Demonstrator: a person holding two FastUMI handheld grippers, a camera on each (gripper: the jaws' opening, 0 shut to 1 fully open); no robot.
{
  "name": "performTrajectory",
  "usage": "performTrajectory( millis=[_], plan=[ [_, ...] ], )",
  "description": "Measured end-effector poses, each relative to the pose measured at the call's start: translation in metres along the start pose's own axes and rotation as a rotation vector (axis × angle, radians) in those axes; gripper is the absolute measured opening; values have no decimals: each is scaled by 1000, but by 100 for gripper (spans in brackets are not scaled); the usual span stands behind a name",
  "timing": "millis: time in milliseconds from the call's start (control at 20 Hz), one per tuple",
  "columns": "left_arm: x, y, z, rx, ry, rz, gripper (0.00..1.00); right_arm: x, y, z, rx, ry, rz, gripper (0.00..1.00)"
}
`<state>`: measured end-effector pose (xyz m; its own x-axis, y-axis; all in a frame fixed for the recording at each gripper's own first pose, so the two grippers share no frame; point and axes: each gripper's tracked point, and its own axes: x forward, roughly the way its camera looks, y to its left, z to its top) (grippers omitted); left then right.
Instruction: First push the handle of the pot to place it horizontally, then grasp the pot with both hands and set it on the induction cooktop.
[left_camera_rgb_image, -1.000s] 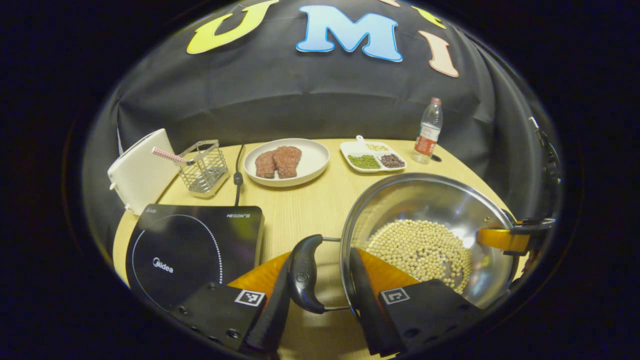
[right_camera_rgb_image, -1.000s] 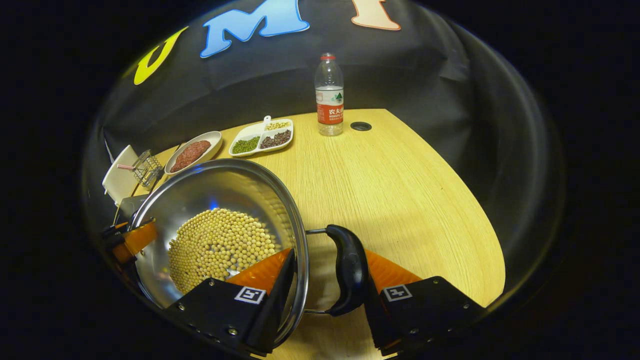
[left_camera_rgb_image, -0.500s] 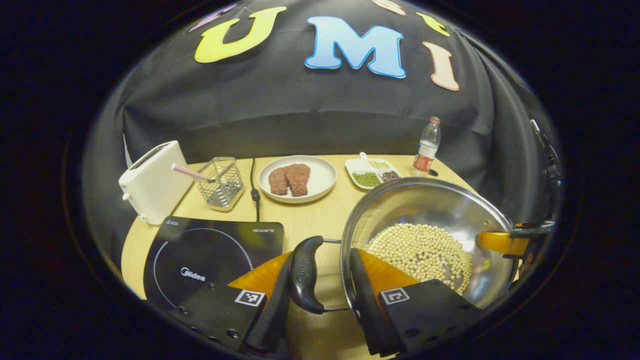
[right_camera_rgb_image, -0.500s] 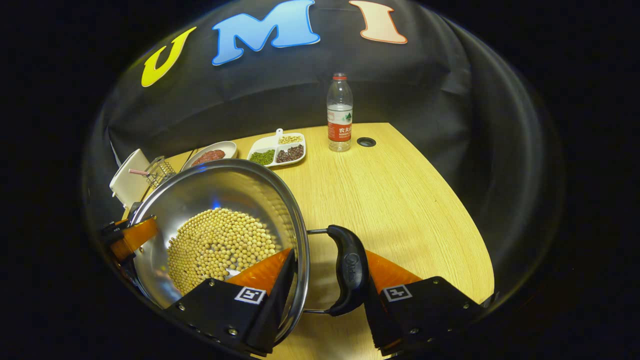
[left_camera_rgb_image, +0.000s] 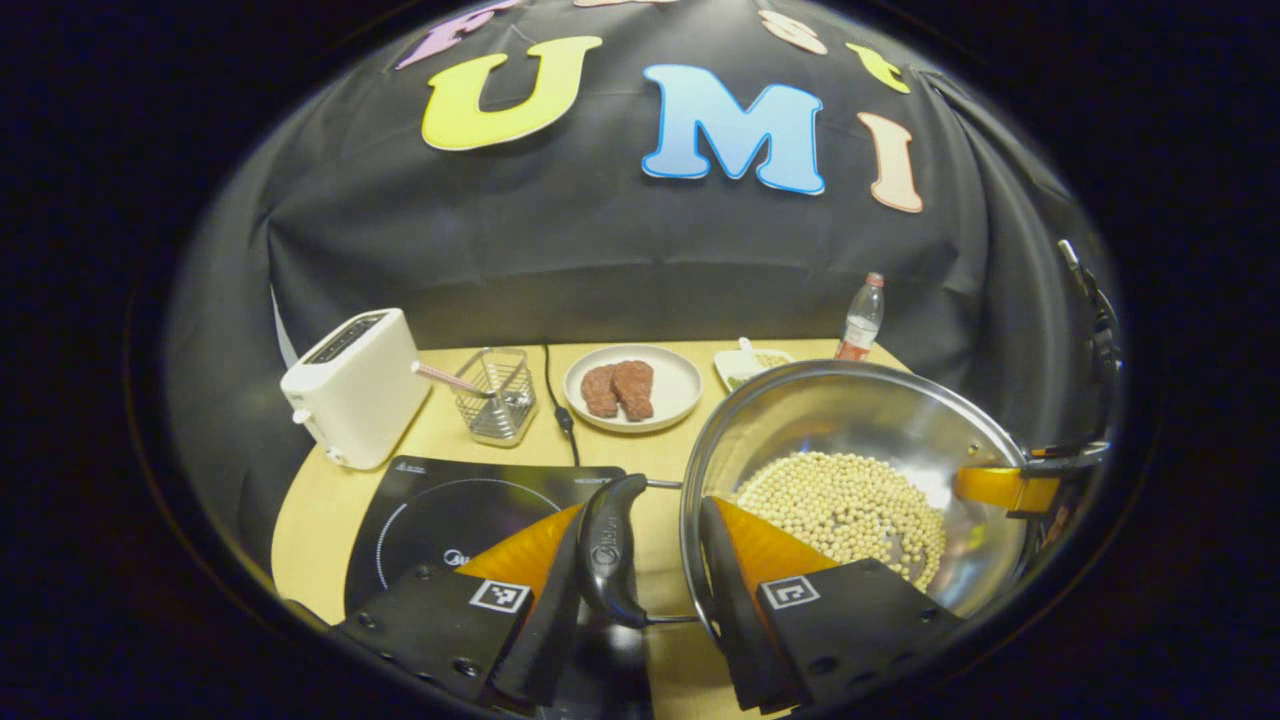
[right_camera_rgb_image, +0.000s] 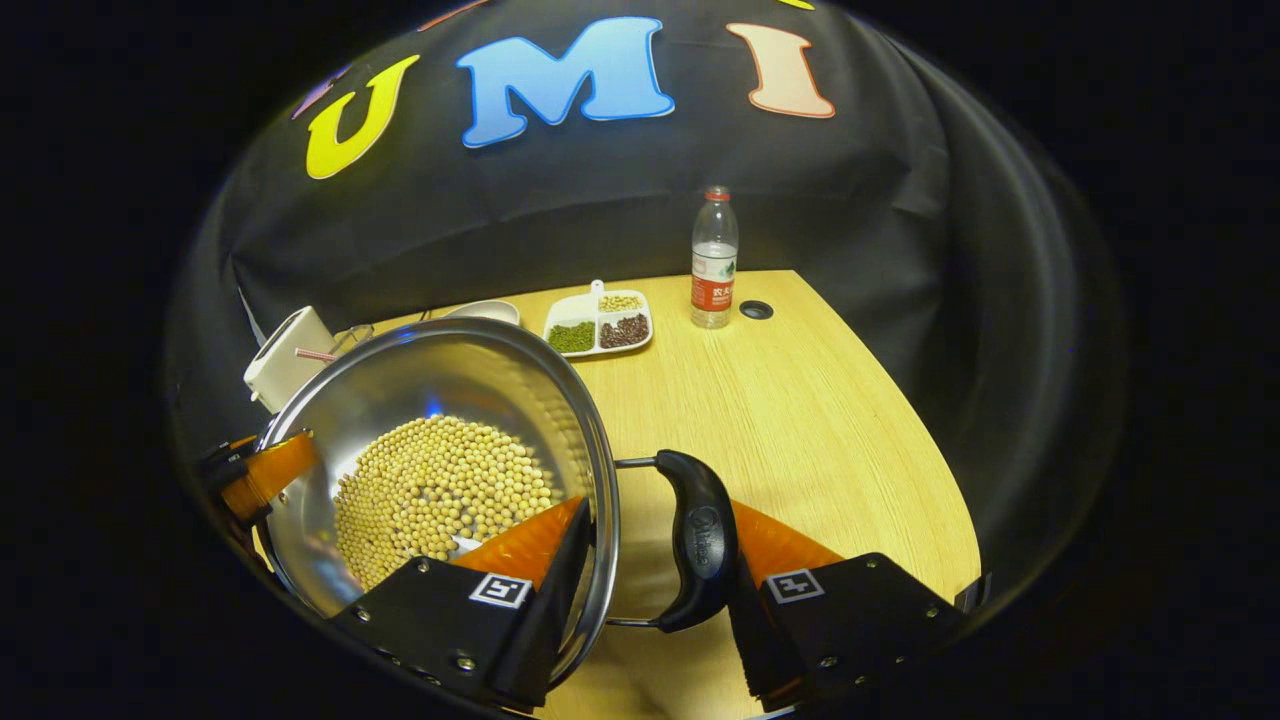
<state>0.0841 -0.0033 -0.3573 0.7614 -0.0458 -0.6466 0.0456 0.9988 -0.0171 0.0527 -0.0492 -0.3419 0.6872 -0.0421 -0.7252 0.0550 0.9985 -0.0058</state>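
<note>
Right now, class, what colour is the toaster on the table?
White; the toaster shows best in the left gripper view, beside the wire basket.

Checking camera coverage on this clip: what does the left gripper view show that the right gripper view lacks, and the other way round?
Left gripper view: the induction cooktop, its power cable, and two meat pieces on the white plate. Right gripper view: the round hole in the table beside the bottle, and the divided dish with its beans unobstructed. Shared: the pot of soybeans, clamped at its handles by the left gripper and right gripper, plus the toaster and bottle.
</note>
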Motion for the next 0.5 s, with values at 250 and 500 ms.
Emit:
performTrajectory(
  millis=[250,500],
  plan=[
    [-27,34,10,-12,-16,23,69,-16,32,8,-17,-2,20,70],
    [-46,71,14,-22,-35,54,66,-27,69,10,-33,-1,40,70]
  ],
)
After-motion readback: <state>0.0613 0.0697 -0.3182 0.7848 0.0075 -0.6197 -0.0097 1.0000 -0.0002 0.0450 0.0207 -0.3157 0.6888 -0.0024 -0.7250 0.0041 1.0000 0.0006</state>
